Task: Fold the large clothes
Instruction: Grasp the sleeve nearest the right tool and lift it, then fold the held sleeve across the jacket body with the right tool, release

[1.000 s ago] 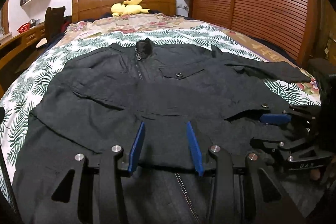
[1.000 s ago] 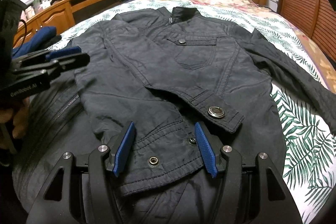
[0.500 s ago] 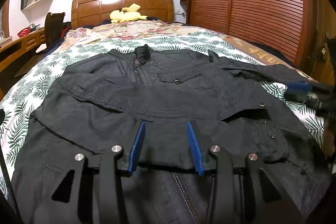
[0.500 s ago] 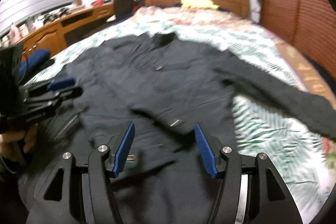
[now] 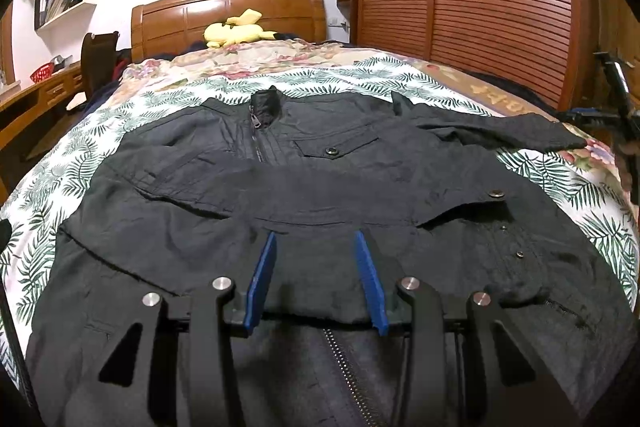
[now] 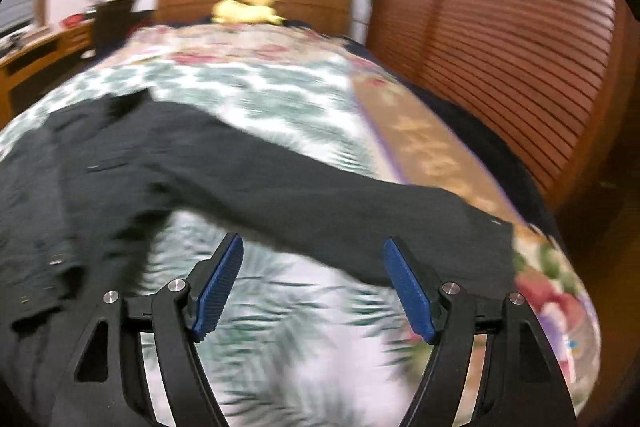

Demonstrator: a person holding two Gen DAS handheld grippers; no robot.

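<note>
Right wrist view: the right gripper (image 6: 312,283) was just opened wide, empty, before the jacket's (image 5: 320,195) outstretched sleeve (image 6: 320,203); grabbing and folding it in was probably called for next. The left gripper (image 5: 316,279) was kept half-open, nothing pinched.

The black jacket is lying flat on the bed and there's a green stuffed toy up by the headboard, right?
Nearly. The jacket does lie flat on the bed, but the toy by the headboard is yellow, not green. The left wrist view shows it clearly.
</note>
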